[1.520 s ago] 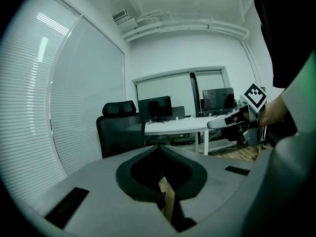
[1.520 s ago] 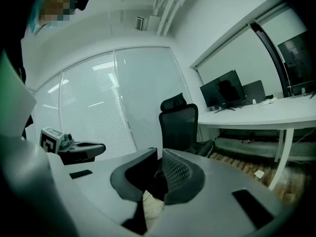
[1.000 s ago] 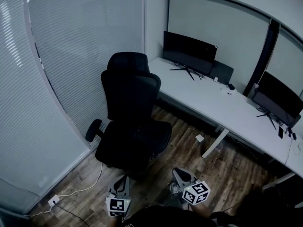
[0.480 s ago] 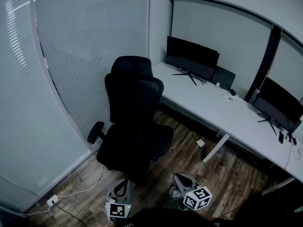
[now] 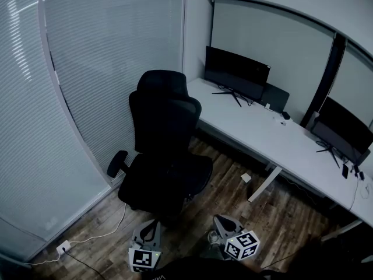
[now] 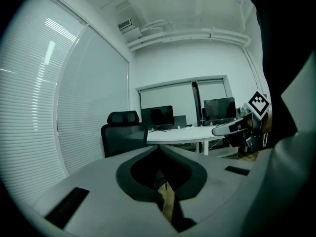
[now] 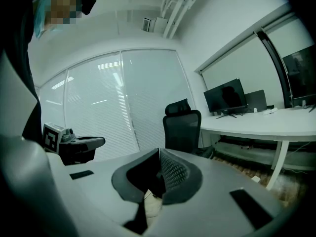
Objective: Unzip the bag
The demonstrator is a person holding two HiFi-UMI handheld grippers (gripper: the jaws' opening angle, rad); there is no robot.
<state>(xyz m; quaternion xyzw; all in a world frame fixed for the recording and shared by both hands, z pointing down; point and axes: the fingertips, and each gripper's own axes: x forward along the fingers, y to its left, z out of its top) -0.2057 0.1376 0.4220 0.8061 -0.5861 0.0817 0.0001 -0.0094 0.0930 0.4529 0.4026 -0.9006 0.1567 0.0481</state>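
While left tool (image 5: 152,221), right tool (image 5: 218,217) hang closed, empty: chair (image 5: 166,133) ahead, desk (image 5: 265,136) beyond.

Black chair (image 5: 166,150) — desk (image 5: 256,130) (two monitors (image 5: 236,73))

Grey tongs (image 5: 152,225), black-and-white marker cubes (image 5: 144,259)

No word, number or brand can be read anywhere. The only printed marks are black-and-white square patterns on two marker cubes. In the head view the left marker cube (image 5: 144,259) sits on the left hand-held gripper (image 5: 151,221) at 6 o'clock. The right marker cube (image 5: 242,245) sits on the right hand-held gripper (image 5: 219,217) near 5 o'clock. Neither pattern has letters. The near monitor (image 5: 236,73) at 1 o'clock and the far monitor (image 5: 344,130) at 3 o'clock, both on the worktop (image 5: 274,136), are dark, with no legible logo.
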